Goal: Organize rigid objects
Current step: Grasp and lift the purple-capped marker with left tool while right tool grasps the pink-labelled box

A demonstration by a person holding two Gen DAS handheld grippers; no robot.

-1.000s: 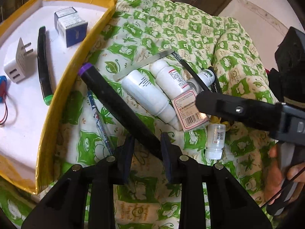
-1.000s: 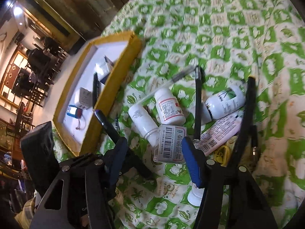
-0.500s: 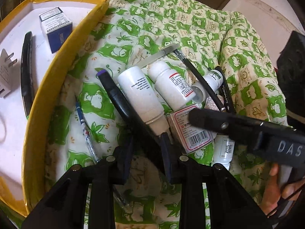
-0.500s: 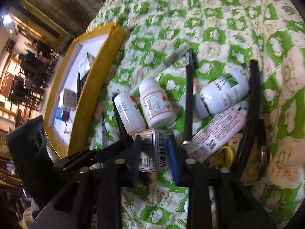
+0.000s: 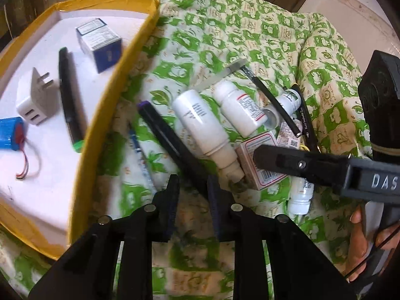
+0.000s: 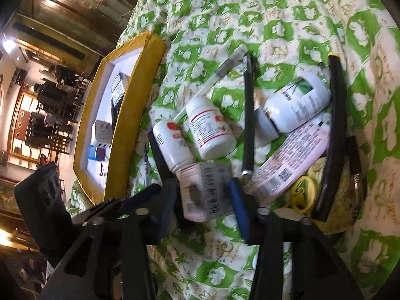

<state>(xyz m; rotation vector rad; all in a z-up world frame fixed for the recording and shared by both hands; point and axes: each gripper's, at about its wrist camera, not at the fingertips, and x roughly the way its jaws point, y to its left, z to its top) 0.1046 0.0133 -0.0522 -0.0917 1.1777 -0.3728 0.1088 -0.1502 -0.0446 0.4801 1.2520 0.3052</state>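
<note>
Our left tongs (image 5: 192, 187) are clamped on the near end of the black marker (image 5: 172, 145), whose purple cap points away toward the yellow-rimmed tray (image 5: 105, 115) on their left. Our right tongs (image 6: 202, 200) stand around the small carton (image 6: 205, 190); their jaws have just been opening, and blur hides whether the pads still press it, so we cannot tell. We judge the marker light, stiff and smooth, apt to pivot when held by one end; a grip nearer its middle would steady it. The carton looks light and crushable, best taken across its broad faces. White bottles (image 6: 210, 132) lie just beyond it on the green quilt (image 6: 287, 25).
</note>
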